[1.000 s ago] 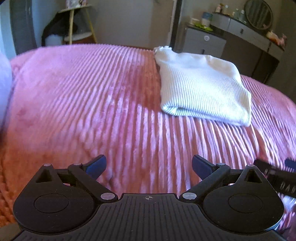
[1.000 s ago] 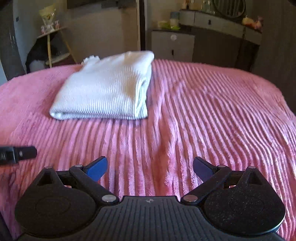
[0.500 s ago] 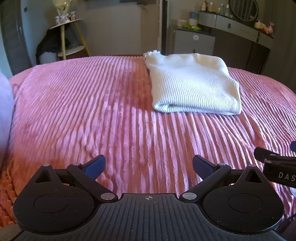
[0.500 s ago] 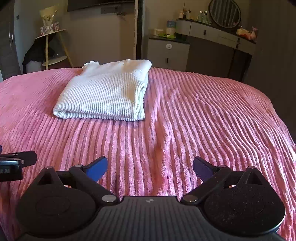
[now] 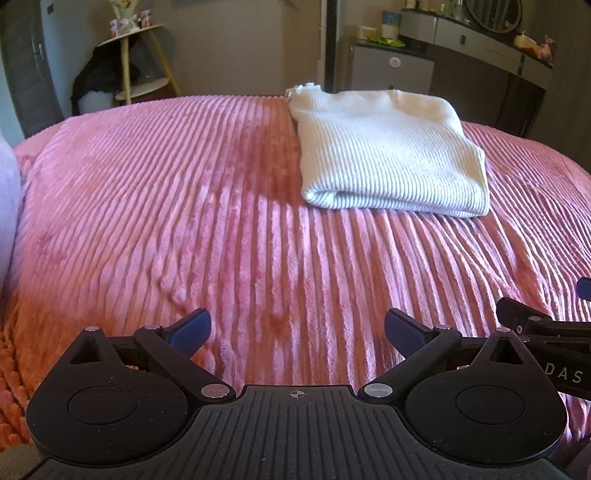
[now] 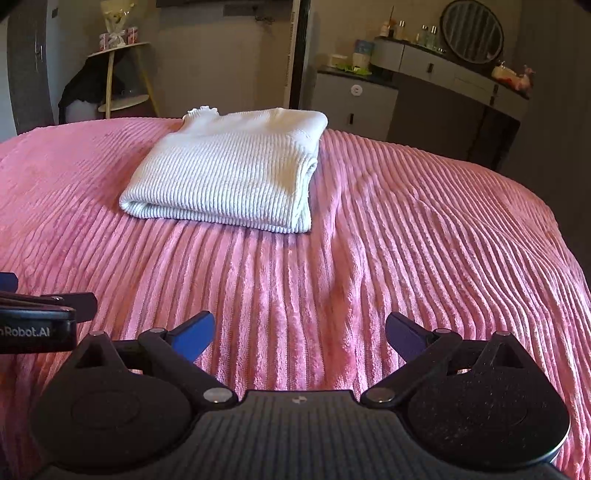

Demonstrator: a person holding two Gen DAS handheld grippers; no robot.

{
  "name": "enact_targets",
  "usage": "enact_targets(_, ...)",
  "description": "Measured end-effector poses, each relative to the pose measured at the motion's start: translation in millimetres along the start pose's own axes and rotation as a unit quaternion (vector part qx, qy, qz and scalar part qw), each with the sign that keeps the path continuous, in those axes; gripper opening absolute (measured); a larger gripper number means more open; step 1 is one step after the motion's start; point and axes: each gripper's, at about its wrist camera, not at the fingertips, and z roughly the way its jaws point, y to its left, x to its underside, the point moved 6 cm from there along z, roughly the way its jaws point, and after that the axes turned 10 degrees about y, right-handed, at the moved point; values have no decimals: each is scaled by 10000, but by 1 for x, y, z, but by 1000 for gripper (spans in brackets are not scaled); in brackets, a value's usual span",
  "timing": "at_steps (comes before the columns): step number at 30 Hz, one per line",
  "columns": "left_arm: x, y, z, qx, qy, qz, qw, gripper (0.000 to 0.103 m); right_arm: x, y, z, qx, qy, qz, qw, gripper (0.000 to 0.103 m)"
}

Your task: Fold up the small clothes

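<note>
A white ribbed knit top [image 5: 388,155] lies folded into a flat rectangle on the far part of the pink ribbed bedspread [image 5: 184,206]. It also shows in the right wrist view [image 6: 229,173], left of centre. My left gripper [image 5: 297,326] is open and empty, well short of the top, above bare bedspread. My right gripper [image 6: 300,330] is open and empty too, also short of the top. Each gripper shows at the edge of the other's view.
A dark dresser with a round mirror [image 6: 472,33] and a grey cabinet [image 6: 354,99] stand beyond the bed at the right. A small side table [image 5: 133,62] with dark cloth stands beyond it at the left. A lilac pillow [image 5: 7,206] lies at the left edge.
Both grippers have pulled back and risen a little from the folded top, so more of the room shows. Both stay open. The top has not moved.
</note>
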Motion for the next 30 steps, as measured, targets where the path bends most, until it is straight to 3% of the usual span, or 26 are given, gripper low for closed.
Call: enact_targets(30,1,-3,0,-49,-4,42,10000,103,0,0,-4,-40,-63,-39,10000,99)
